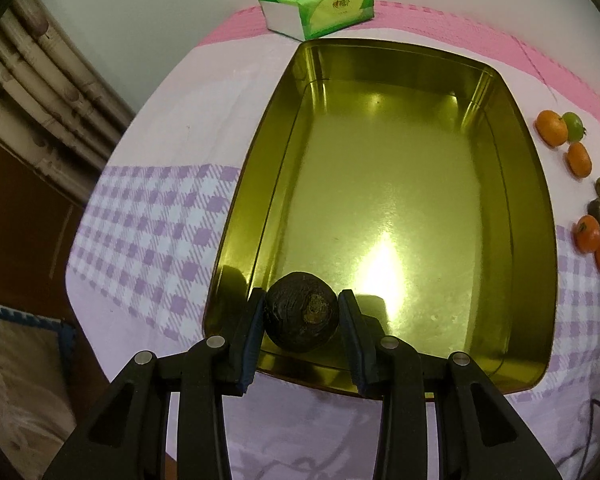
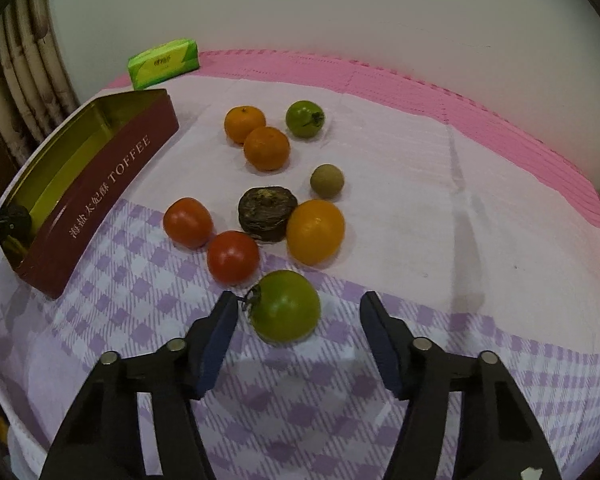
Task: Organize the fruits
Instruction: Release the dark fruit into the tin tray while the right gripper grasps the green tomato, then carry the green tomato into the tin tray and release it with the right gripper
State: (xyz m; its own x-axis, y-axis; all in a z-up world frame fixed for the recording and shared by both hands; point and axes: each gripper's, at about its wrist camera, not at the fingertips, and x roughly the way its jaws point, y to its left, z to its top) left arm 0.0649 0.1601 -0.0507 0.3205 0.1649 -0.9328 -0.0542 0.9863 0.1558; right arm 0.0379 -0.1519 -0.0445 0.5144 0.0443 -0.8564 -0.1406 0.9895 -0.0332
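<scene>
Left tool (image 1: 301, 308) grips dark fruit (image 1: 301, 317); gold tin (image 1: 520, 184); checked cloth (image 1: 148, 220)

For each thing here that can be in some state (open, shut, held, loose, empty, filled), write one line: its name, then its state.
Left gripper: shut on the dark fruit.
Dark fruit: held, low over the tin's near end.
Toffee tin: open, nothing else inside.
Right gripper: open, around the green tomato.
Green tomato: loose on the cloth.
Tissue pack: closed.
</scene>
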